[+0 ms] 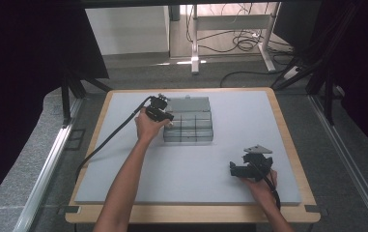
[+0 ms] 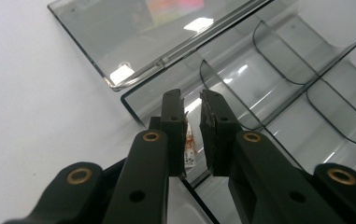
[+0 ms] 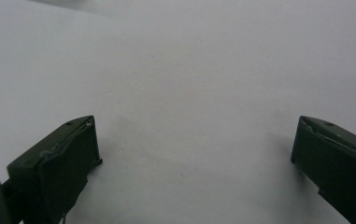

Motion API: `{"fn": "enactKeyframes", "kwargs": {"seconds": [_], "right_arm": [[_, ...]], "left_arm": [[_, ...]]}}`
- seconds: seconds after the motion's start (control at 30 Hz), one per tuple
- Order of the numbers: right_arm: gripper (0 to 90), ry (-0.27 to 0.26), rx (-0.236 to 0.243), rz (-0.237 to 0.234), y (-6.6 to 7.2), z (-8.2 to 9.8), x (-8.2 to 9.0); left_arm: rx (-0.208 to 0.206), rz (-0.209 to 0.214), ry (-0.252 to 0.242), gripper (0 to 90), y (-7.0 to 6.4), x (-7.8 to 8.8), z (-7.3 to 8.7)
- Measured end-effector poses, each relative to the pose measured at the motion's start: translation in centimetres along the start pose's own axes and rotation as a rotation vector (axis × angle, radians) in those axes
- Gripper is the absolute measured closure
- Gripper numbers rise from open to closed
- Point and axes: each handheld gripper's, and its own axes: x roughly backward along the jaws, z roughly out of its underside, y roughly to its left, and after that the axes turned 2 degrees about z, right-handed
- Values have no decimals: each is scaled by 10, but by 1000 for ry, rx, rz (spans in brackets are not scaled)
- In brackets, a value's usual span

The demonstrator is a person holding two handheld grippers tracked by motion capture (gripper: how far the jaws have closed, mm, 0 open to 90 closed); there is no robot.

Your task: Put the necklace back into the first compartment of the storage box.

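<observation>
Box (image 1: pixel 188 121): clear, compartmented, on worktop (image 1: pixel 123 164), lid open flat behind; long axis runs left-right.
Left hand-held gripper (image 2: pixel 192 100): jaws slightly parted over box's corner compartment, small card (image 2: pixel 189 144) between them.
Right hand-held gripper (image 3: pixel 192 140): wide open, empty.

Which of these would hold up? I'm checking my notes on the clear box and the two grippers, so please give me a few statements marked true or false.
1. The lid of the clear box is open and lies flat behind it. True.
2. The right gripper has its jaws wide apart with nothing between them. True.
3. The right gripper is reaching into the box. False: it sits over bare table near the front right corner, well apart from the box.
4. The left gripper has its jaws spread wide. False: there is a narrow gap between them, at the box's corner.
5. The box is divided into compartments. True.
</observation>
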Motion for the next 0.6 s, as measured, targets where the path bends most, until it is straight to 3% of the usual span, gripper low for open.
{"fn": "enactKeyframes", "kwargs": {"seconds": [0.2, 0.4, 0.6], "right_arm": [[6, 0, 0, 0, 0, 0, 0], [5, 0, 0, 0, 0, 0, 0], [5, 0, 0, 0, 0, 0, 0]], "left_arm": [[-13, 10, -22, 742, -2, 10, 3], [-34, 47, -81, 640, -10, 33, 14], [-44, 94, -149, 556, -14, 71, 37]]}}
